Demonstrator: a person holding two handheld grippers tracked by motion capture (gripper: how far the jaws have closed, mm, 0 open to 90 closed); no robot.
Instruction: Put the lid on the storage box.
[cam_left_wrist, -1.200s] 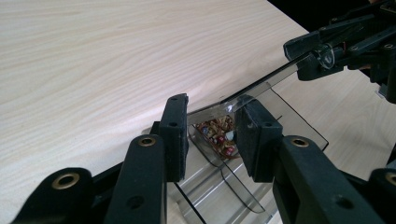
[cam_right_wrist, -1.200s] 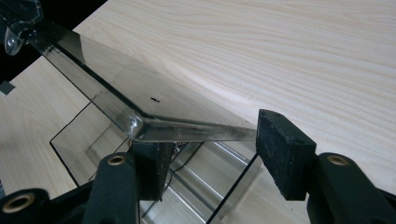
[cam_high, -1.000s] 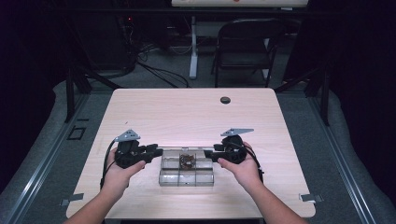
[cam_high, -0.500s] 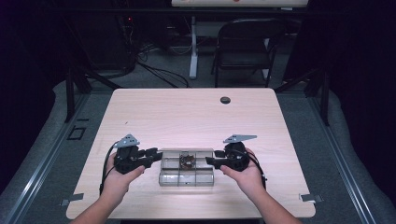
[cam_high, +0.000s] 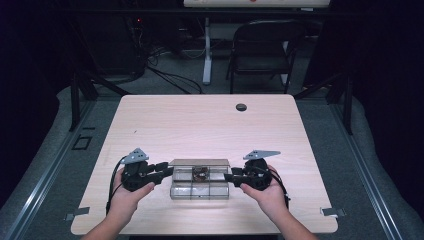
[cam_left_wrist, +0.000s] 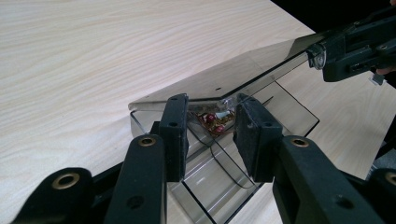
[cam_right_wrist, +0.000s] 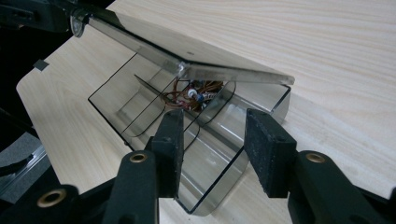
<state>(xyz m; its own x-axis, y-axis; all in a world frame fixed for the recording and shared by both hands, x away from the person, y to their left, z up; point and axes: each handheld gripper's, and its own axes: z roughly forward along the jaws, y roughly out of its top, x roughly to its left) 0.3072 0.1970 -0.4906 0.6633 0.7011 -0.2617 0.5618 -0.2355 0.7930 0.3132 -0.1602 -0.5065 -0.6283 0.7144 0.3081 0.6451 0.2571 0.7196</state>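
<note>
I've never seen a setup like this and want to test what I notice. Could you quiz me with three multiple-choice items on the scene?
1. Where on the table does the box sit?
A. At the far edge
B. Near the near edge, about midway across
C. In the far left corner

2. What colour is the box?
A. Clear
B. Red
C. Blue

3. How is the lid?
A. Shut flat
B. Off and lying beside the box
C. Tilted up, part open

Answers:
1 B: the high view shows the box close to the near edge, with bare tabletop beyond it.
2 A: the tabletop and the small bits inside show through its walls.
3 C: both gripper views show the lid slanting up over the compartments.
</note>
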